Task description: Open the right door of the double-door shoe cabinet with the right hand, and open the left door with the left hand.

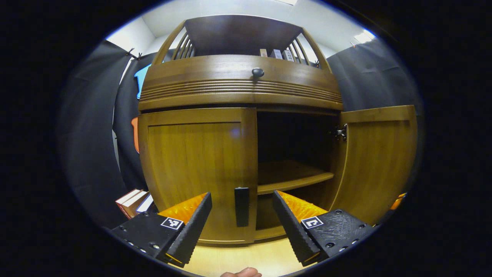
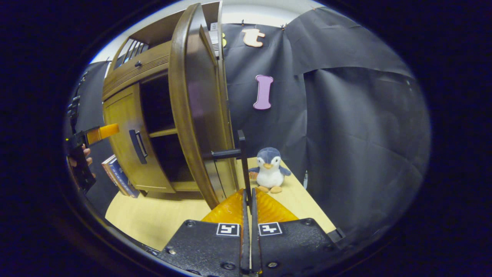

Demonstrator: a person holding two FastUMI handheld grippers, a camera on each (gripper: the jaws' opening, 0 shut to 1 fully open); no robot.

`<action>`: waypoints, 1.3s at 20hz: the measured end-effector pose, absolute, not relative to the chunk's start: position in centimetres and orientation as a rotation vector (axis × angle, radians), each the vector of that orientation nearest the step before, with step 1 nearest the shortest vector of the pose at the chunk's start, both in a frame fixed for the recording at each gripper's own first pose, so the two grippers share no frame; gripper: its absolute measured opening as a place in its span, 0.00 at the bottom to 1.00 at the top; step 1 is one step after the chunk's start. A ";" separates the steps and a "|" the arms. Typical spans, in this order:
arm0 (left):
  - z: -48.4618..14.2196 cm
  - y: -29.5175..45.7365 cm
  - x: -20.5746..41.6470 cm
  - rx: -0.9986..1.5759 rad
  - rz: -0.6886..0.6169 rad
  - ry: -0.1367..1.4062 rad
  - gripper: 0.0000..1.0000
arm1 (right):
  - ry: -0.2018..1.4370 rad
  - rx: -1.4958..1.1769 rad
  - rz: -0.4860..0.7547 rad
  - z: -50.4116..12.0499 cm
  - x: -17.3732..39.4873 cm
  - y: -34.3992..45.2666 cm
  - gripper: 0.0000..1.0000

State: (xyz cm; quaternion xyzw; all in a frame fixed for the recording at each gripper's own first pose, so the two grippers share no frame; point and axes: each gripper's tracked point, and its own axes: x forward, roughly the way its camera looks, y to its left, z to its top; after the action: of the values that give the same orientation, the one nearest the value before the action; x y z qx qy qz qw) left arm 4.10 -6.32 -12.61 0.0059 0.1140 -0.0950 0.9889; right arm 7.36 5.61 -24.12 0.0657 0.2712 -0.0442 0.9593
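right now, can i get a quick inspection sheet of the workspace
surface: pale wood tabletop, cabinet standing on it
job's things: right door swung open; left door closed, its handle untouched
clutter: toy penguin beside the open door; books left of the cabinet
grippers: left gripper open, its fingers either side of the left door's handle, not touching; right gripper shut on the right door's handle
cables: nothing seen
surroundings: black cloth wall

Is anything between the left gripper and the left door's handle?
Nothing visible. The left gripper is open, and the left door handle shows in the bare gap between its fingers. The left door is shut; the right door is swung open.
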 end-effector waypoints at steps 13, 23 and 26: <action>-19.1 -7.1 9.9 -0.022 -0.201 0.354 1.00 | 0.416 0.149 -0.177 -19.5 6.6 5.5 0.04; -23.1 -7.4 12.8 -0.024 -0.182 0.402 0.84 | 0.395 0.116 -0.159 -17.7 5.6 8.8 0.04; -23.3 -8.5 12.7 -0.038 -0.195 0.387 0.60 | 0.424 0.093 -0.127 -18.4 5.3 10.7 0.05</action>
State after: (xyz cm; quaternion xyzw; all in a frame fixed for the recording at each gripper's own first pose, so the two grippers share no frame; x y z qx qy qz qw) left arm 12.70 -8.49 -23.32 -0.0186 0.1917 -0.0968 0.9765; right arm 5.31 10.66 -18.41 0.0459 0.2101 -0.0630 0.9746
